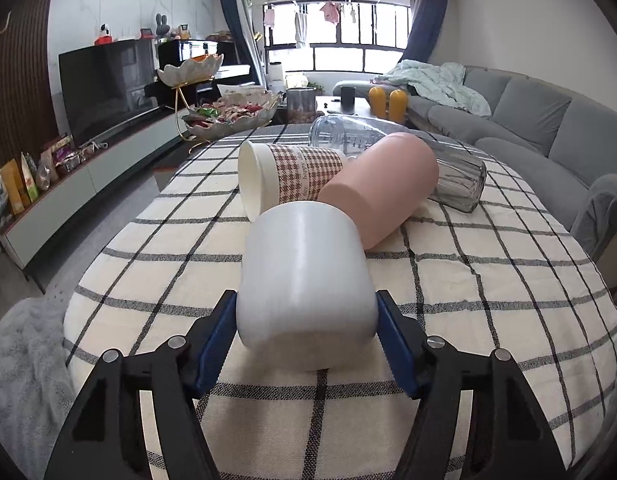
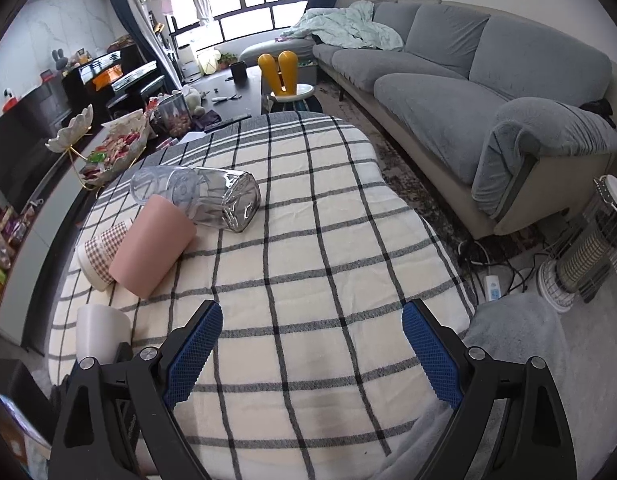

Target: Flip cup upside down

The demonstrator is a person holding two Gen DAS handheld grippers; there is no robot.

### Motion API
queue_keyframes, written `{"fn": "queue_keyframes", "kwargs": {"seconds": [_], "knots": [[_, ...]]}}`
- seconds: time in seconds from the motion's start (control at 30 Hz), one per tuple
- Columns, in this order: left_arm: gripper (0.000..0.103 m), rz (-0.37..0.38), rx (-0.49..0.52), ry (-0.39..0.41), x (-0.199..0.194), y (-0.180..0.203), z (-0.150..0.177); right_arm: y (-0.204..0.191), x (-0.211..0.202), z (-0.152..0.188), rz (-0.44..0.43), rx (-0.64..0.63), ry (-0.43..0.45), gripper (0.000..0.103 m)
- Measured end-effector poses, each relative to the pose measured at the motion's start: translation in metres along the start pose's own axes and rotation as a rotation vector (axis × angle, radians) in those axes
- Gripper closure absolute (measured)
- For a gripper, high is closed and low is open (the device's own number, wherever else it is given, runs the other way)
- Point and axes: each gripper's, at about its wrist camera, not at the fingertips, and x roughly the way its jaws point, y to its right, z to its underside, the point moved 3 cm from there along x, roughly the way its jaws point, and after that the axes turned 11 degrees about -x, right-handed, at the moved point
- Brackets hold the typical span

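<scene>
My left gripper [image 1: 306,316] is shut on a white cup [image 1: 304,276], its blue pads pressed on both sides; the cup lies tilted over the checked tablecloth [image 1: 488,280]. The white cup also shows at the left of the right wrist view [image 2: 102,330]. Behind it lie on their sides a pink cup [image 1: 382,186], a houndstooth paper cup [image 1: 292,176] and a clear glass [image 1: 456,180]. My right gripper [image 2: 312,344] is open and empty above the tablecloth [image 2: 328,260], to the right of the cups.
A second clear cup [image 1: 340,134] lies behind the pink one. A tiered snack bowl [image 1: 232,116] stands at the table's far left edge. A grey sofa [image 2: 488,92] is on the right, a heater [image 2: 588,248] on the floor, a TV [image 1: 104,84] on the left.
</scene>
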Motion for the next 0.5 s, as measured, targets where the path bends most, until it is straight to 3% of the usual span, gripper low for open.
{"fn": "queue_keyframes", "kwargs": {"seconds": [0.33, 0.4, 0.5], "knots": [[0.037, 0.02, 0.01, -0.025, -0.004, -0.001, -0.006, -0.003, -0.006, -0.003, 0.0, -0.013, 0.024, 0.011], [0.037, 0.062, 0.015, -0.068, -0.007, -0.001, -0.012, -0.003, -0.01, -0.004, -0.004, -0.009, 0.028, 0.011], [0.037, 0.066, 0.046, -0.162, -0.013, -0.002, -0.028, -0.003, -0.016, -0.007, -0.023, 0.008, 0.016, 0.011]]}}
